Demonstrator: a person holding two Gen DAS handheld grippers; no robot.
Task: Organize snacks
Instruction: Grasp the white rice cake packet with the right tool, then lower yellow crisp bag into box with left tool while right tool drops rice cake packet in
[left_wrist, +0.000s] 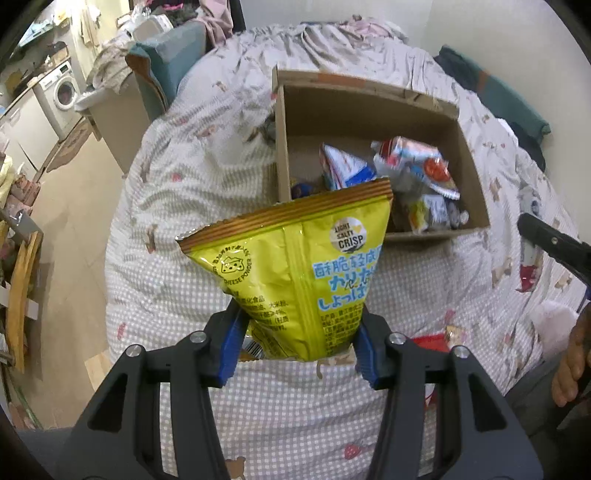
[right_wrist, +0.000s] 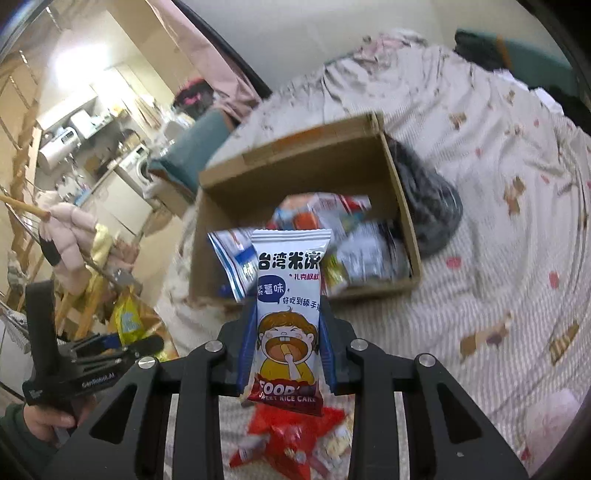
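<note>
Left hand-held gripper (left_wrist: 301, 341): blue pads pinched on lower end of yellow chip bag (left_wrist: 295, 273), held above the bed (left_wrist: 166, 192) short of the cardboard box (left_wrist: 369, 110). Bag looks light, air-puffed, crinkly foil; contents likely fragile, so grip the seam edge. Right hand-held gripper (right_wrist: 288, 354): closed across white rice cake packet (right_wrist: 288, 306), slim, glossy, probably slippery. Box holds mixed packets.

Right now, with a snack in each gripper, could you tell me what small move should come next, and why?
Probably carry the right gripper forward until the rice cake packet hangs over the cardboard box, then open. The packet is clamped short of the near wall, and the box already holds other snacks. The left gripper can follow with its yellow crisp bag.
</note>
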